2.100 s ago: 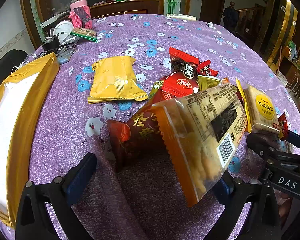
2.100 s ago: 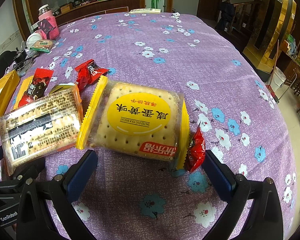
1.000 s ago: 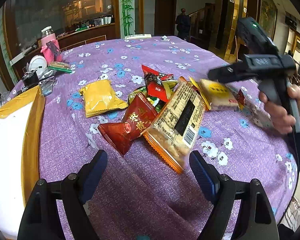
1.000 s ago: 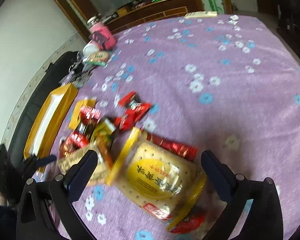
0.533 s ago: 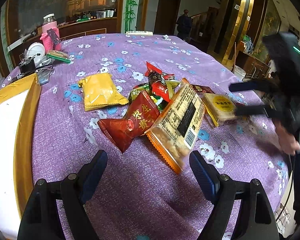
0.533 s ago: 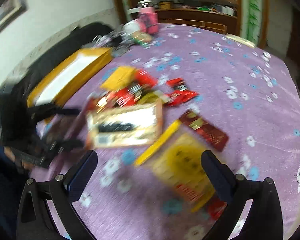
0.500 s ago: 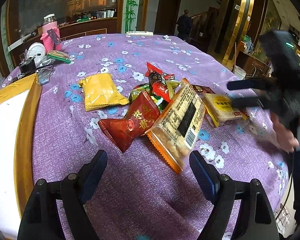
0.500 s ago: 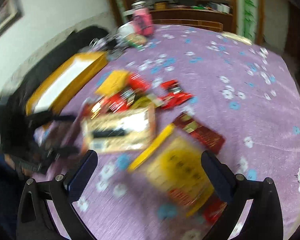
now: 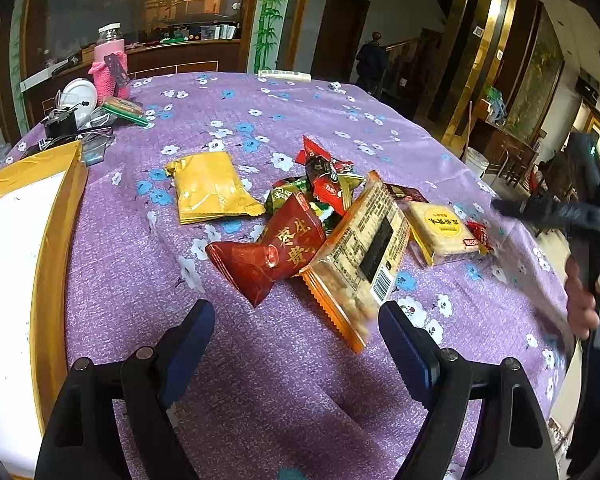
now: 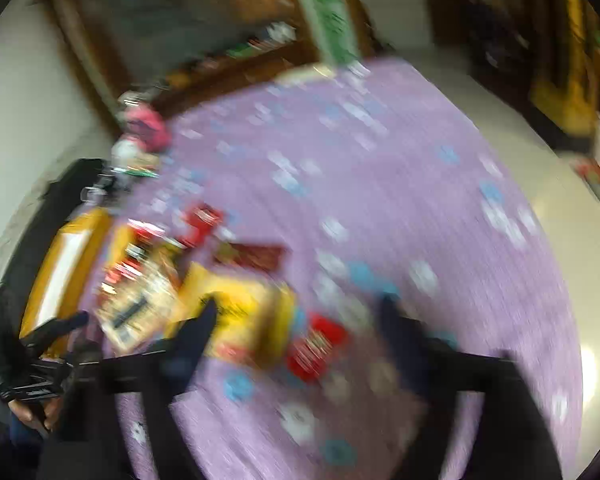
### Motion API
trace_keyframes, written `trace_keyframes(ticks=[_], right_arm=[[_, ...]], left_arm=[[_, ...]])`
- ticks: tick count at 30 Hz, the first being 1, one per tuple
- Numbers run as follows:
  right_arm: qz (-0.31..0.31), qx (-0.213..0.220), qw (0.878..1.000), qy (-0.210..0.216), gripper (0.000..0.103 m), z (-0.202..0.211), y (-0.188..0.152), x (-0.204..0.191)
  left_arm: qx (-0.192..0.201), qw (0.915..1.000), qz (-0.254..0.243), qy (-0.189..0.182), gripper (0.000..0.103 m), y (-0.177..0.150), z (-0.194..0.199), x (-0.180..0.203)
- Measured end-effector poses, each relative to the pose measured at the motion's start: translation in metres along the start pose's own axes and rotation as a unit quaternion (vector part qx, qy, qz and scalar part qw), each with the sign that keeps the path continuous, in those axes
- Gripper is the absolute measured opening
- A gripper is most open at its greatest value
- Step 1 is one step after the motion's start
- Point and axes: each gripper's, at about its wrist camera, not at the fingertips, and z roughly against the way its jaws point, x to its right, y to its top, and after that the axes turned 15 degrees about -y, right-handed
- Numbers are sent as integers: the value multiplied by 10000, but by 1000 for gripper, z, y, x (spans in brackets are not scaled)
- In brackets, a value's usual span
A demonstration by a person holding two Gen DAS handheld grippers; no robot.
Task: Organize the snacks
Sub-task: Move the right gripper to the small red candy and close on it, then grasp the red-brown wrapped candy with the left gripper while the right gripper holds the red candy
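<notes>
The right claw (image 10: pixel 296 320) has swung back over the snack pile and its jaws are closing, with nothing visibly pinched between them yet; the blur hides detail. The yellow cracker pack (image 9: pixel 440 228) lies on the purple worktop (image 9: pixel 260 380), just right of the long biscuit pack (image 9: pixel 360 248). The left claw (image 9: pixel 292 332) hangs released, holding nothing. Sorting has barely begun.

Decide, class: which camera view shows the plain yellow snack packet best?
The left wrist view: the yellow packet lies sharp and unobstructed on the purple tablecloth. The right wrist view is motion-blurred, so that packet cannot be picked out there.
</notes>
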Motion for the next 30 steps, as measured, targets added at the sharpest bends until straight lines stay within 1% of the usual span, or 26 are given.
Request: trace_keyframes(ticks=[1,2,5,6,9,11,13,17,18,19,20,22,25,28,30], right_arm=[[-210,-197,9995,-98,33,-8,-3,7],[-316,-260,9990,-152,33,-12,-6,11],[-537,-328,9980,54,33,-18,-6,8],[-528,-344,9980,56,33,-19,-6,4],[-257,-251,9994,7,33,-20,-7,-13],[-104,-207,9993,-306,32,-23,-9,-26],[-6,-141,9990,-428,31,-23,-10,-30],[4,-34,9987,-515,23,-25,-10,-28],[-2,15,9981,-608,20,-25,-10,-26],[-12,108,9970,-772,20,-24,-11,-25],[-22,175,9963,-840,20,-24,-11,-25],[-102,257,9962,-829,19,-24,-13,-22],[-180,309,9967,-722,19,-25,-10,-18],[-189,350,9971,-643,19,-24,-10,-17],[-123,411,9968,-673,19,-21,-11,-20]], left_arm=[[8,10000,7,-2,87,0,0,0],[19,10000,6,7,87,0,1,0],[24,10000,-21,40,87,-1,1,1],[38,10000,-23,54,87,-1,2,1],[55,10000,19,40,87,-1,3,0],[76,10000,53,36,87,-1,4,-2],[92,9999,79,34,87,-1,4,-3],[114,9998,116,81,87,0,5,-4],[106,9998,129,90,87,1,4,-4],[92,9998,157,123,87,1,4,-5],[79,9997,178,161,87,3,3,-6],[96,9995,169,245,86,6,3,-8],[96,9990,247,363,71,15,2,-14],[79,9987,63,502,65,25,-2,-14],[65,9981,-67,603,60,32,-6,-13]])
